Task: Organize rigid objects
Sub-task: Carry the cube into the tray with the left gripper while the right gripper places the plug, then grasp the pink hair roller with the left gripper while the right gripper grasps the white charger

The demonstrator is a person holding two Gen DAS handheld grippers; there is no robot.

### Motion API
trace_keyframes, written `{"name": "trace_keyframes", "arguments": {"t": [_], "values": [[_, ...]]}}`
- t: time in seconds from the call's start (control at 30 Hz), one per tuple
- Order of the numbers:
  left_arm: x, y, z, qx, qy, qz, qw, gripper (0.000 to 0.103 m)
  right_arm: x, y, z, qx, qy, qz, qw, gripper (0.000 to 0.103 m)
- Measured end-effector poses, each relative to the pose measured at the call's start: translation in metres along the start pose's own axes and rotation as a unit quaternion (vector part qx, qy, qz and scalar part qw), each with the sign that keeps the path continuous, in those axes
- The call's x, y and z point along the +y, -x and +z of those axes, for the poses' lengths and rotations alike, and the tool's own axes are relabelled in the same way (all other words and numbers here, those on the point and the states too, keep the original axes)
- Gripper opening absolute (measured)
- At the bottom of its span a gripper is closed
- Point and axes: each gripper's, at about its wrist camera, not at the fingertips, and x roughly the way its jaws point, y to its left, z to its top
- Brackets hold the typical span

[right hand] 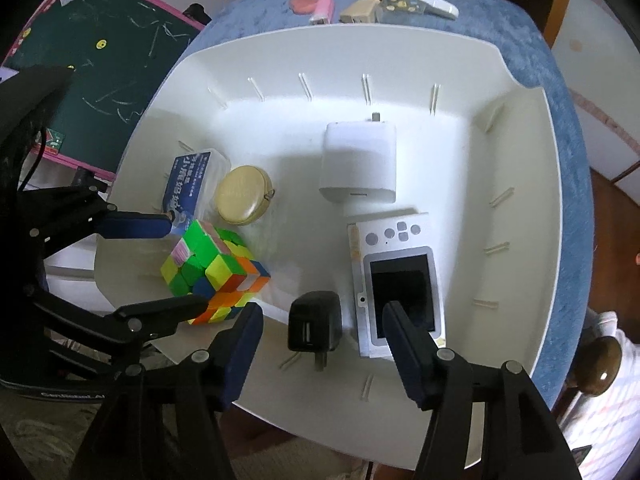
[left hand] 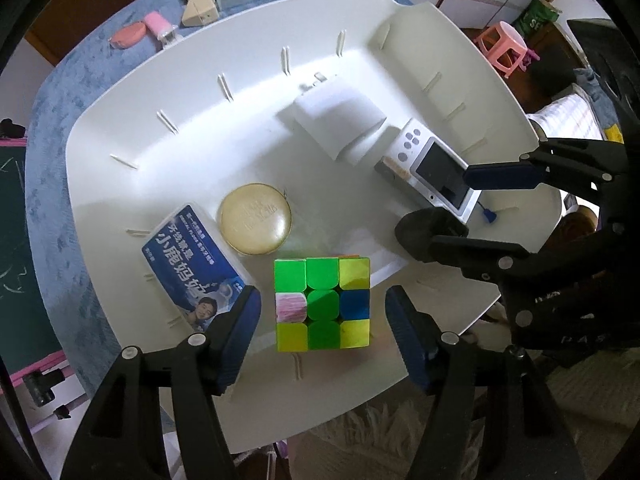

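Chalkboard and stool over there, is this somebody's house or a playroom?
Probably a room in a home, maybe where children play. A green chalkboard with a pink frame stands beside the blue-covered table, a small pink stool stands on the floor, and a wooden door with a round knob is nearby.

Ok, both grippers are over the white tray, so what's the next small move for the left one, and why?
Probably lift the left gripper straight up, clear of the cube. Its jaws stand apart on either side, not touching the cube, which rests on the tray beside the blue box and the round tin. More items wait on the blue cloth beyond the far rim.
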Motion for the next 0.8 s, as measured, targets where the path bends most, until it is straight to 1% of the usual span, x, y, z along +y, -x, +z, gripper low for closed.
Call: {"name": "trace_keyframes", "arguments": {"t": [0.17, 0.37, 0.6, 0.8], "values": [[-0.001, 0.008, -0.003, -0.013, 0.007, 0.006, 0.9999, 0.068, 0.008, 0.005, 0.002, -0.012, 0.012, -0.014, 1.0, 0.063], [0.003, 0.02, -0.001, -0.036, 0.026, 0.007, 0.999, 0.068, -0.002, 0.024, -0.002, -0.024, 0.011, -0.021, 0.999, 0.063], [0.016, 0.037, 0.011, -0.062, 0.052, 0.005, 0.9967, 0.068, -0.007, 0.032, 0.007, -0.041, 0.006, -0.029, 0.999, 0.063], [0.025, 0.066, 0.03, -0.098, 0.067, 0.003, 0.9929, 0.068, -0.018, 0.049, 0.024, -0.064, -0.014, -0.018, 0.998, 0.063]]}}
